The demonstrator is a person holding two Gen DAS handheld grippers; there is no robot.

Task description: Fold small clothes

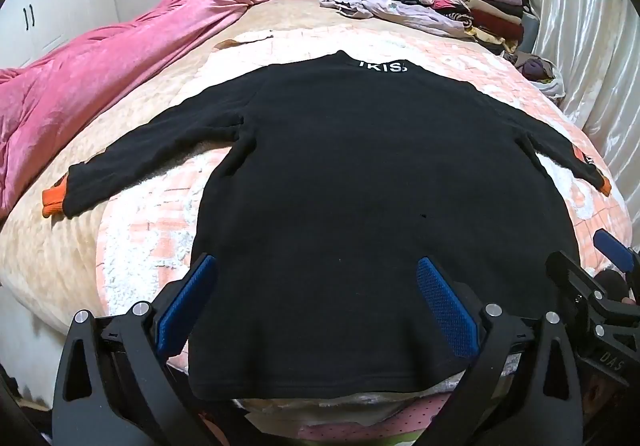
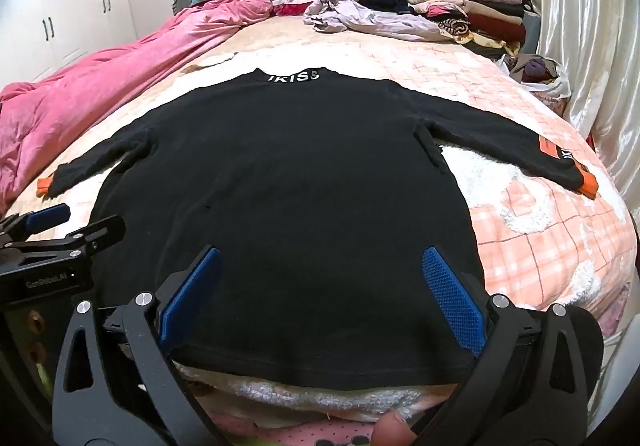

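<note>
Black sweater point(image 1: 352, 173) spread flat, collar away, hem at the near edge of the bed point(image 1: 60, 266), both sleeves out sideways. Lying on a pink-and-white checked blanket point(image 2: 540, 246), with bare blanket showing beyond each sleeve and past the collar. Hemmed in further off: pink quilt point(image 1: 80, 85) bunched along the left edge, loose pale garments point(image 2: 360, 19) and a stack of folded clothes point(image 1: 480, 5) at the far right, pale curtain point(image 2: 580, 45) down the right side. White wardrobe point(image 2: 60, 13) beyond the quilt.

Left gripper point(image 1: 320, 306) spread wide over the hem's left part, nothing pinched. Right gripper point(image 2: 324, 306) likewise spread wide over the hem's right part, also empty.

Orange cuff point(image 1: 54, 201) clearest from the left wrist. Orange patch point(image 2: 550, 145) on the other sleeve plain from the right wrist only, along with a fingertip point(image 2: 394, 432) at the bottom edge.
</note>
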